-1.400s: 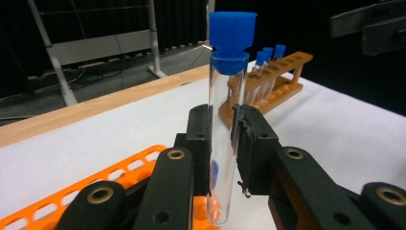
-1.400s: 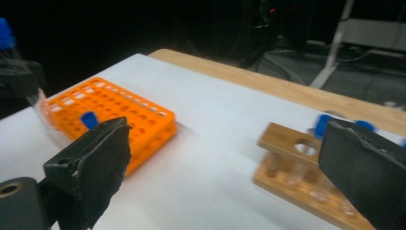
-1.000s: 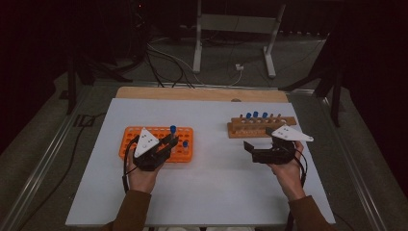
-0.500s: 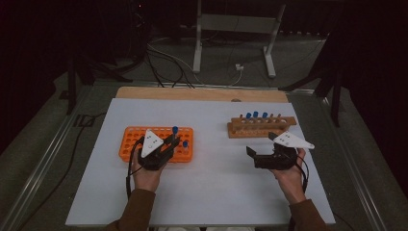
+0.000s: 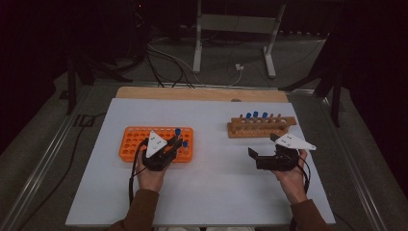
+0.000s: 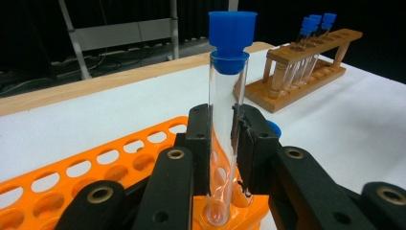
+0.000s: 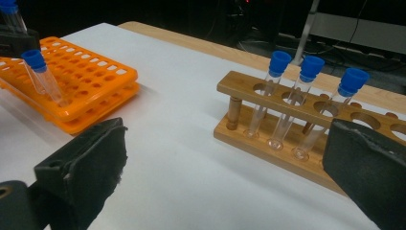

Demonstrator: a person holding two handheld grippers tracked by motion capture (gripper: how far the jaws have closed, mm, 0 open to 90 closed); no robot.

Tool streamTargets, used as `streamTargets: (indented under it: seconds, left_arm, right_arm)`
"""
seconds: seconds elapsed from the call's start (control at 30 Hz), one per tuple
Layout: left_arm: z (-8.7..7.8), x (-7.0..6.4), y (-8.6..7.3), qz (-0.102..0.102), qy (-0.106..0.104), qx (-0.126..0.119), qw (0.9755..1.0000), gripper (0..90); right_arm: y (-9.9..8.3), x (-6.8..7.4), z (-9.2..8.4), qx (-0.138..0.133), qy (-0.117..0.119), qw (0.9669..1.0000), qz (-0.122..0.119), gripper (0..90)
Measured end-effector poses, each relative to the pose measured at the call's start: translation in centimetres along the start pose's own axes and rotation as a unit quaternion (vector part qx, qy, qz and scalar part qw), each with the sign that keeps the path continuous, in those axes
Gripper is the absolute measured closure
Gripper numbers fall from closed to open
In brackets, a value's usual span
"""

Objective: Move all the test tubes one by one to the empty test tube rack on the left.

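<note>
My left gripper (image 6: 224, 129) (image 5: 174, 143) is shut on a clear test tube with a blue cap (image 6: 229, 96). The tube stands upright with its bottom end in a hole at the near right corner of the orange rack (image 6: 95, 163) (image 5: 139, 139). A second blue-capped tube (image 7: 40, 76) leans in that rack nearby. My right gripper (image 7: 225, 167) (image 5: 257, 159) stands open over bare table, with nothing between its jaws. Beyond it is a wooden rack (image 7: 287, 120) (image 5: 260, 126) holding three blue-capped tubes (image 7: 306, 96).
The white table top (image 5: 216, 183) has free room in the middle and at the front. A wooden strip (image 5: 202, 94) runs along the far edge. Beyond it are cables and metal stand legs (image 5: 235, 43) on the floor.
My left gripper has sunk a little with the tube toward the orange rack's right end. The right gripper has drifted slightly toward the near edge and stays open.
</note>
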State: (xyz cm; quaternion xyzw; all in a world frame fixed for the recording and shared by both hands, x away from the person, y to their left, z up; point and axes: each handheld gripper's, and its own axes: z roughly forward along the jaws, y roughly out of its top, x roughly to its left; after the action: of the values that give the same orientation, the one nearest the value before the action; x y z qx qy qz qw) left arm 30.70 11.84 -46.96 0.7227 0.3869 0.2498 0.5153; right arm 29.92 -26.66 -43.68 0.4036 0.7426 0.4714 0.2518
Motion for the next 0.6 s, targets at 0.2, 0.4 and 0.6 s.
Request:
streamTargets:
  seconds: [0.2,0.4,0.6]
  left_arm:
    - [0.07,0.08,-0.49,-0.003,-0.003,0.002,1.0,77.8]
    - [-0.25,0.14,-0.45,0.003,-0.005,0.008,1.0,77.8]
    - [0.28,-0.01,-0.84,-0.002,-0.007,0.007,0.9999,77.7]
  right_arm:
    - [-0.03,-0.07,-0.06,0.0,0.0,1.0,-0.001,1.4]
    - [-0.14,-0.24,-0.09,0.001,0.0,1.0,0.003,1.4]
    - [-0.15,-0.18,-0.04,0.001,0.001,1.0,0.003,1.4]
